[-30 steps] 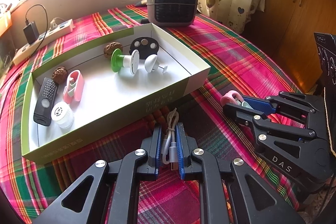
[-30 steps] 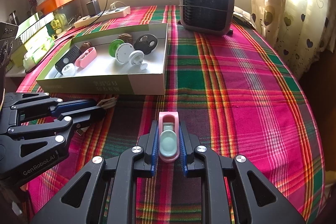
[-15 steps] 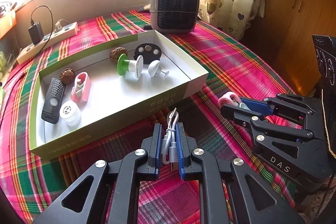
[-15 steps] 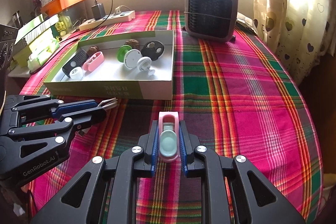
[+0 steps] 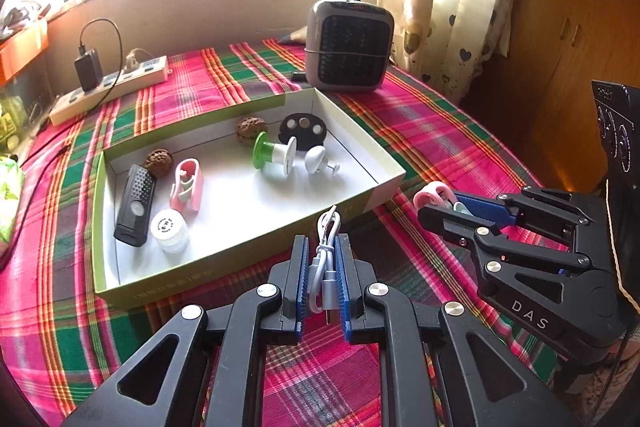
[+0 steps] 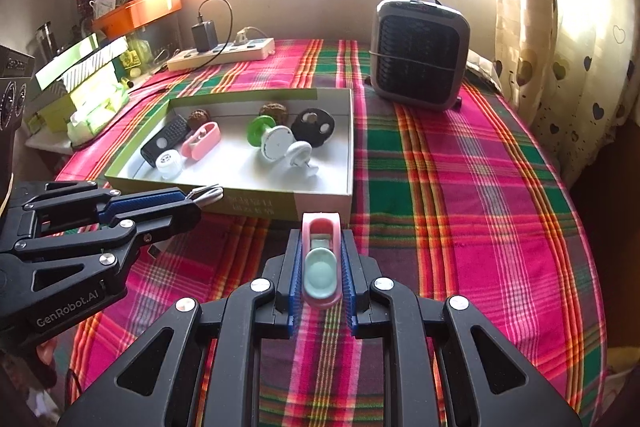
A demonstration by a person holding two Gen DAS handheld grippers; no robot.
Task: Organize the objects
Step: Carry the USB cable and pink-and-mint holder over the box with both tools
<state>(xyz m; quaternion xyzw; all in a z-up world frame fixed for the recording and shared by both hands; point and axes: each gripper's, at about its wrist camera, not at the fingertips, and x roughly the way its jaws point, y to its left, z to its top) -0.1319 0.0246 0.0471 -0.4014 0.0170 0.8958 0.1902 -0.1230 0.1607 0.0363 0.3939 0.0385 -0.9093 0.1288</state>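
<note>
Inside box (image 5: 384,183): remote (image 5: 135,205), 2 walnuts (image 5: 252,129), clip (image 5: 186,185).

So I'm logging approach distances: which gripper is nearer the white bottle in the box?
Left. The left gripper sits near the box's front wall, close to the white bottle; the right gripper is off by the box's right corner.

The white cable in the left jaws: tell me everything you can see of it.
The white cable is a short charging lead folded into a small bundle, glossy plastic, with a silvery plug at its lower end. It stands roughly upright, pinched between the blue pads of the left gripper, its loops poking out past the tips. It is held off the plaid cloth, just in front of the box's near wall.
</note>
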